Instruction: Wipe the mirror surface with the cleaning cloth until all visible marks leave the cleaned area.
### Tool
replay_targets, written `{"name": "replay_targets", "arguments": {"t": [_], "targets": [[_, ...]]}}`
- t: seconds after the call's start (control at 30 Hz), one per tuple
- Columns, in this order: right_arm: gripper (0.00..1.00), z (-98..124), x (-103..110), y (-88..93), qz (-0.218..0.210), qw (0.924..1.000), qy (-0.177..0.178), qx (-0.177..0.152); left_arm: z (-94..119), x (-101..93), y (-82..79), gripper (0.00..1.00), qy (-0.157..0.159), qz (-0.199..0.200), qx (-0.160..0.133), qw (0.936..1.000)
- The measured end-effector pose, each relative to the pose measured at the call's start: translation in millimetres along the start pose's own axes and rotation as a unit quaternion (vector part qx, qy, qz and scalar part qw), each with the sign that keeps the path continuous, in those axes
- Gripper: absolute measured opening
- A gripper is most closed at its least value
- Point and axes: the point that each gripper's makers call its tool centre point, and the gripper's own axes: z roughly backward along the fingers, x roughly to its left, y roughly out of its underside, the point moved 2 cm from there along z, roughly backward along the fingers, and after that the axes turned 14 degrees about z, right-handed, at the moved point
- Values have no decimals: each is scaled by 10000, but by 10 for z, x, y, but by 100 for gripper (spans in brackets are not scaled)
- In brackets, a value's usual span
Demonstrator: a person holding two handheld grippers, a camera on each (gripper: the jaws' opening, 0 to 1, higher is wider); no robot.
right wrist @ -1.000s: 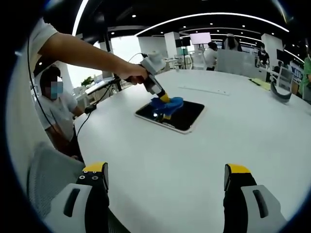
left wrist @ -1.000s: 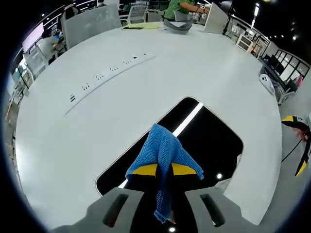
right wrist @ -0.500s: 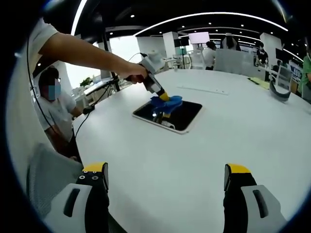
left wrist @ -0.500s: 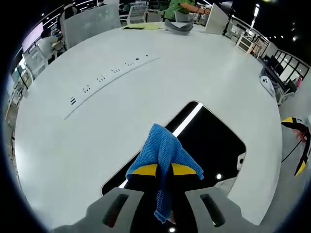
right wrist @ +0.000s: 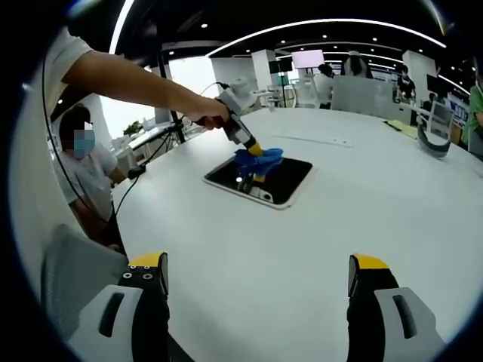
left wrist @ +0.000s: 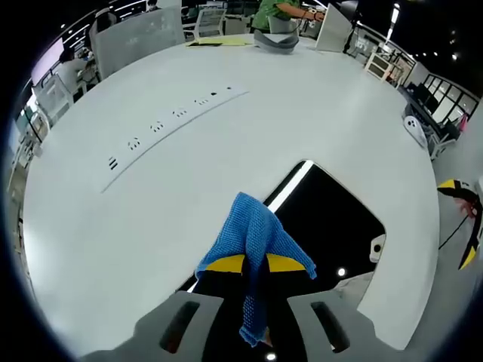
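Left hand-held gripper [left wrist: 255, 263] is clamped on the blue cleaning cloth [left wrist: 255, 240], yellow tips pinching it w/ folds sticking up past the jaws and a strip hanging down btwn them. In the left gripper view the mirror [left wrist: 332, 226] lies flat on the white tabletop [left wrist: 151, 204], a dark rounded-corner slab right under and just beyond the tips, reflecting a bright ceiling light strip and small spots; cloth overlaps its near-left part. Can't tell from this view if the cloth actually touches the glass. In the right gripper view, the left hand-held gripper [right wrist: 255, 154] comes in from the left, held by a person's hand [right wrist: 210, 115] on an outstretched arm, cloth [right wrist: 256, 160] down on the mirror [right wrist: 283, 181] at its left-far portion, looks in contact. Right hand-held gripper [right wrist: 256, 283] is well apart from the mirror, nearer the tabletop edge, jaws spread wide w/ nothing btwn them. A seated person [right wrist: 84, 173] is at far left by the tabletop. A strip of sockets [left wrist: 173, 113] runs across the tabletop beyond the mirror.
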Motion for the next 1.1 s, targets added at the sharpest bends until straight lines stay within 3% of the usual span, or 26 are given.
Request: {"name": "replay_targets", "arguments": {"t": [1.1], "targets": [[100, 16, 23, 12, 12, 10000, -18, 59, -4, 20, -56, 7, -84, -46, -88, 9999]]}}
